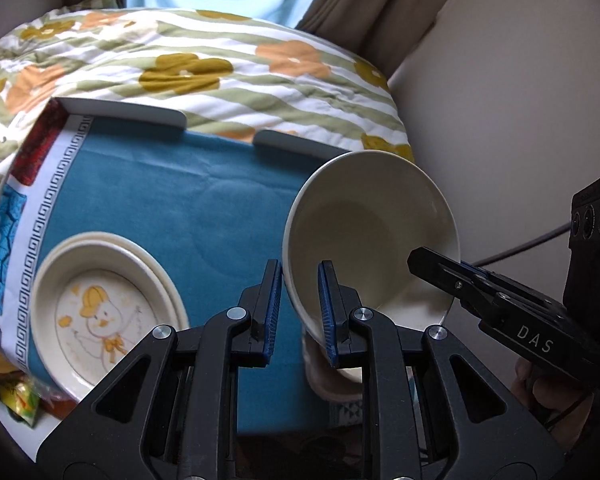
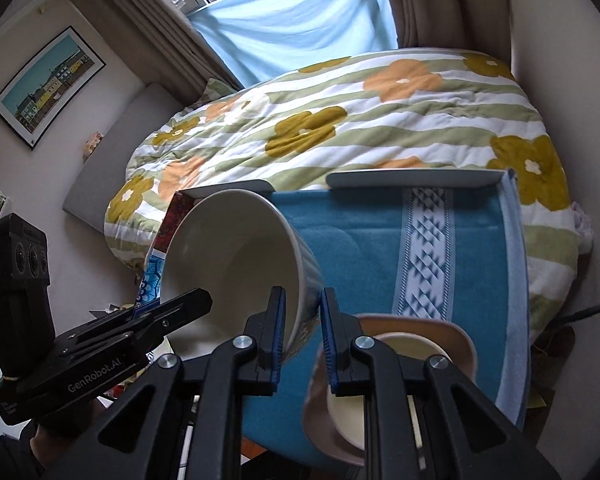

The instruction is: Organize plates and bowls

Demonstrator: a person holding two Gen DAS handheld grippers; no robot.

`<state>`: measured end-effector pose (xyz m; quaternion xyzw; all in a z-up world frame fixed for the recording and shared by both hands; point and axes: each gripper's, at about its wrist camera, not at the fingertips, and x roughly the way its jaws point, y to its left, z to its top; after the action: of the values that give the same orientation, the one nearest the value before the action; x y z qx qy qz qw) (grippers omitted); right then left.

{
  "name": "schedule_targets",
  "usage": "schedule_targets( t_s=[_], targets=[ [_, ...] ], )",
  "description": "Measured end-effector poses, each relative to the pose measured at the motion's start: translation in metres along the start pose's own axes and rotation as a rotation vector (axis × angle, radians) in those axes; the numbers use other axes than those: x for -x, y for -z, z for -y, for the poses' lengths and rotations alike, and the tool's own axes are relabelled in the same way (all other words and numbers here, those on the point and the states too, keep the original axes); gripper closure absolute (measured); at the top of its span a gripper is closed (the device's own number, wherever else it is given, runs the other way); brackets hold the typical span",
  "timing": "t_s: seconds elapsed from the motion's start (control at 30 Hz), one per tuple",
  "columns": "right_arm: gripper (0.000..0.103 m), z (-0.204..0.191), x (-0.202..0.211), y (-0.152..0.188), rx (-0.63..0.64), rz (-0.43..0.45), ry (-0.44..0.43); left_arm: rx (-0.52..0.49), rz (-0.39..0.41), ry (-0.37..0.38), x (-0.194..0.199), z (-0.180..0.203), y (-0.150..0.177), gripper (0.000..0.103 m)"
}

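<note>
Gripping one cream bowl (image 1: pixel 364 236) from two sides, two hand-held grippers hold it tilted in the air above a desk covered by a blue cloth (image 1: pixel 172 208). The left hand-held gripper (image 1: pixel 299 312) is clamped on the bowl's rim, one blue pad inside and one outside. The right hand-held gripper (image 2: pixel 303 332) is clamped on the opposite part of the rim in the same way. On the desk, at the left, sits one stack of cream plates (image 1: pixel 100 312); the top plate carries a duck drawing, and the number stacked cannot be told. At the right, one small cream bowl sits inside one pinkish dish (image 2: pixel 456 344). Behind the desk lies a bed with one flowered quilt (image 2: pixel 340 112).
</note>
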<state>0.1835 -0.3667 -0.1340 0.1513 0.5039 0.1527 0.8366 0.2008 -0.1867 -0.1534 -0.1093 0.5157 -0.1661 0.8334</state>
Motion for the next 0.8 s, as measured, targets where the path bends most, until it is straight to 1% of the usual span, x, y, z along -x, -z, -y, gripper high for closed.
schedule_targets(
  t_s=[0.2,0.37,0.43,0.53,0.67,0.8],
  targets=[
    [0.087,0.042,0.011,0.034,-0.078,-0.024,0.047,-0.073,-0.093,-0.002,-0.029,0.039,0.025,0.087],
    [0.087,0.062,0.007,0.053,-0.125,-0.046,0.085,-0.13,-0.164,-0.014,-0.054,0.051,0.039,0.087],
    [0.087,0.066,0.002,0.06,-0.125,-0.055,0.113,-0.146,-0.189,-0.022,-0.061,0.054,0.045,0.087],
    [0.087,0.07,-0.006,0.069,-0.133,-0.071,0.127,-0.184,-0.205,-0.055,-0.07,0.059,0.051,0.087],
    [0.087,0.074,-0.011,0.075,-0.145,-0.079,0.139,-0.206,-0.226,-0.07,-0.082,0.056,0.052,0.087],
    [0.087,0.071,-0.015,0.077,-0.125,-0.087,0.166,-0.233,-0.236,-0.096,-0.091,0.059,0.054,0.087]
  ],
)
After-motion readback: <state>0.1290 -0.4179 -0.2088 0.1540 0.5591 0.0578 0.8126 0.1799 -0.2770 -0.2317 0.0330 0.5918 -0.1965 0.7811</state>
